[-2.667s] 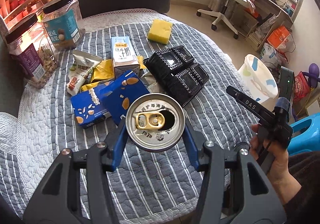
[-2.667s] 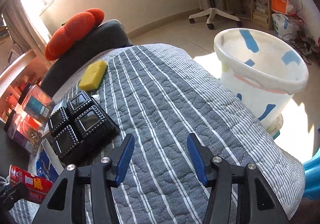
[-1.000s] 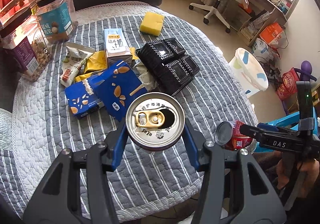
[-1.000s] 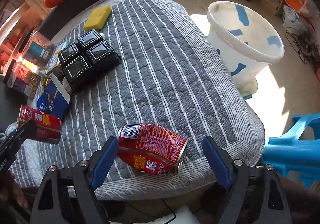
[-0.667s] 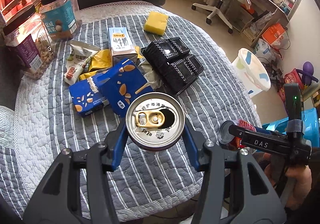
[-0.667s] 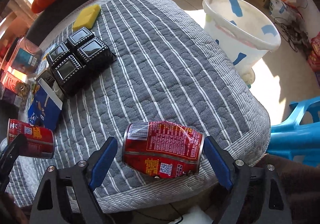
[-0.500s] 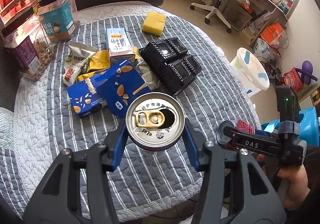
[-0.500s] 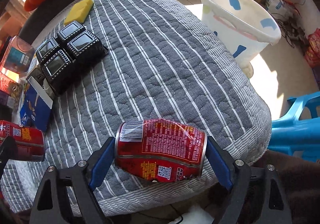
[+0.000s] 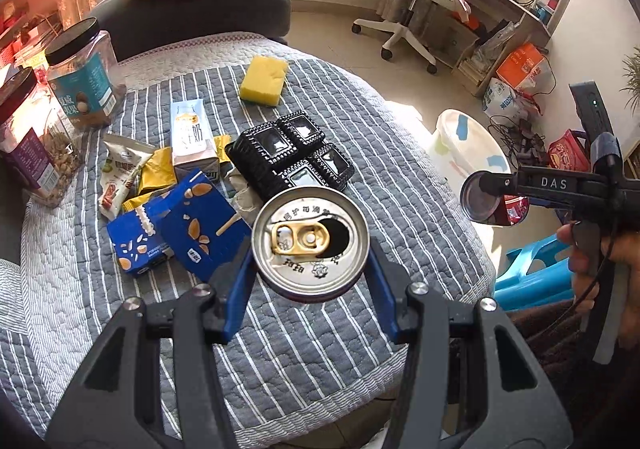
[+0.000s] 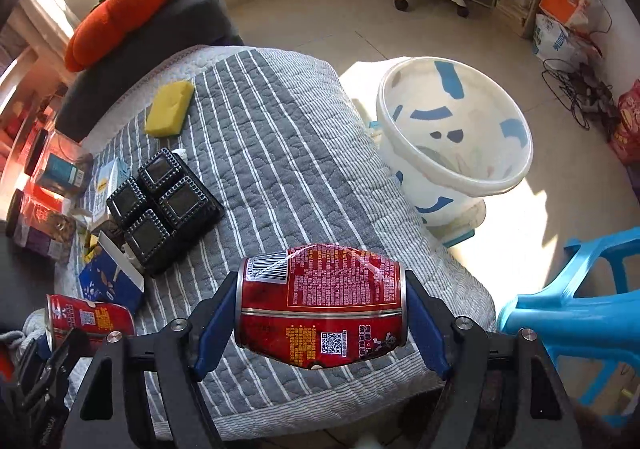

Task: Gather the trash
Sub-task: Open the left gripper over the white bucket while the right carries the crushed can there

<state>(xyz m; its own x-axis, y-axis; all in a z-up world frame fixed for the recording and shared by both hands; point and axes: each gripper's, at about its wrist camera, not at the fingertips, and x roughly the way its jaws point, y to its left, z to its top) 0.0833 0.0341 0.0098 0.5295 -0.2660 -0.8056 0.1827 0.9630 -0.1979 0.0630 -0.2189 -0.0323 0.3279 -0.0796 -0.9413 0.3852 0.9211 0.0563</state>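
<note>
My left gripper is shut on an opened red drink can, its silver top facing the camera, held above the near edge of the striped table. That can also shows in the right wrist view. My right gripper is shut on a second, dented red can held sideways, end to end between the blue pads; it also shows in the left wrist view. A white bin with blue patches stands on the floor right of the table, ahead of the right gripper.
On the table lie a black plastic tray, blue snack boxes, a milk carton, snack wrappers, a yellow sponge and two jars. A blue plastic stool stands at the right.
The right gripper has taken hold of the second red can, lifted it off the table edge and swung toward the white bin. The left gripper still holds its can.
</note>
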